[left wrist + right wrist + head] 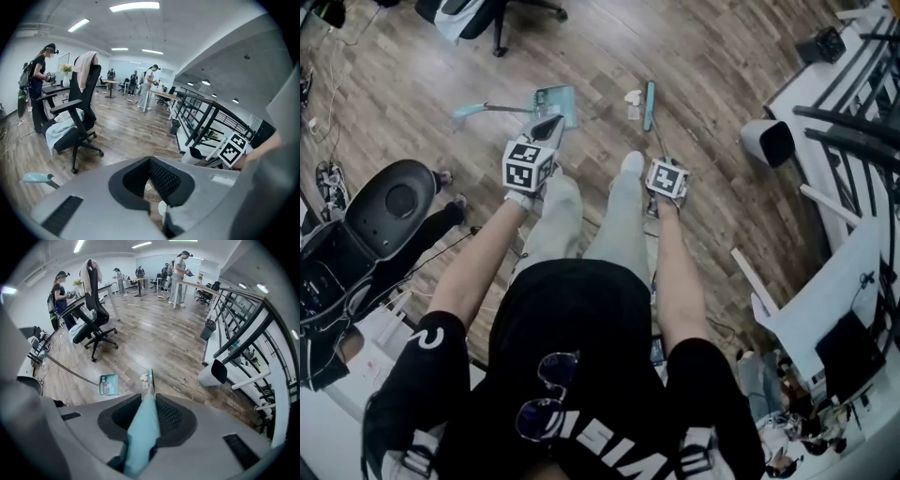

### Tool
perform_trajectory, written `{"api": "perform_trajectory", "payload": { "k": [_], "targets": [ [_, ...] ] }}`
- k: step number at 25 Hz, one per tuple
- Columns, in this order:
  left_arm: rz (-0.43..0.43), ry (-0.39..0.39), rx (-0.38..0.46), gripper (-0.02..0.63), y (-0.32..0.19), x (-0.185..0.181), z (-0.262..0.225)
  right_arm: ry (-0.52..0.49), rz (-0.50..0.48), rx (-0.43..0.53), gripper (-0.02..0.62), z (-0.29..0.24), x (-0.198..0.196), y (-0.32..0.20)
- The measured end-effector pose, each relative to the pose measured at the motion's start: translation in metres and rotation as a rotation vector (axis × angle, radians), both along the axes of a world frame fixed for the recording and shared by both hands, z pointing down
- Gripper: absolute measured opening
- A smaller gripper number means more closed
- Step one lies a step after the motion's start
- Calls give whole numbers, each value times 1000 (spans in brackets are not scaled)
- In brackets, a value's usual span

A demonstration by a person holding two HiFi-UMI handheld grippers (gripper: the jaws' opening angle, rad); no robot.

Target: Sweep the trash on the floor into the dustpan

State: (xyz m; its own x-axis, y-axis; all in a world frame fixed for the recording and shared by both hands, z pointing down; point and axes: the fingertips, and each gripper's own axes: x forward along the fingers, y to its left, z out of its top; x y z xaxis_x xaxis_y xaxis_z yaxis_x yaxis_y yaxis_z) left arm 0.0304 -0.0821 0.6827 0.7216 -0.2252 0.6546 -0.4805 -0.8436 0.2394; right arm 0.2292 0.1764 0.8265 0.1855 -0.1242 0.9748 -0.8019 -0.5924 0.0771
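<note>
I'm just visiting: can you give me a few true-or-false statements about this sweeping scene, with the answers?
1. The right gripper is clamped on the broom handle. True.
2. The left gripper holds the dustpan. False: its jaws stand apart and empty, and the dustpan lies on the floor.
3. White trash lies between the dustpan and the broom head. True.
4. The black office chair has tipped over. False: it stands upright on its wheels.

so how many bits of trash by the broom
2: a crumpled white piece left of the broom, and a flat scrap just below it in the head view. Smaller bits may be hidden.
</note>
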Motion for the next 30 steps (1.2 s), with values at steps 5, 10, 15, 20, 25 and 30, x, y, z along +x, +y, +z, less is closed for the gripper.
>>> {"api": "perform_trajectory", "payload": {
  "k": [5, 10, 15, 20, 25, 30],
  "targets": [
    [-58, 1, -14, -3, -13, -42, 0, -14, -21, -12, 84, 1, -30, -18],
    [-113, 12, -8, -3, -27, -80, -4, -124, -21, 112, 84, 3, -79, -60],
    [-158, 22, -5, -2, -40, -116, -7, -21, -45, 17, 84, -1, -84, -62],
    [-195, 19, -3, -3, -55, -153, -9, -129, -65, 132, 84, 0, -135, -107],
    [-232, 24, -2, -3, -71, -186, -8, -140, -97, 162, 86, -1, -166, -132],
    [-269, 41, -1, -2, -83, -207, -7, -230, -89, 205, 84, 4, -203, -152]
  ]
}}
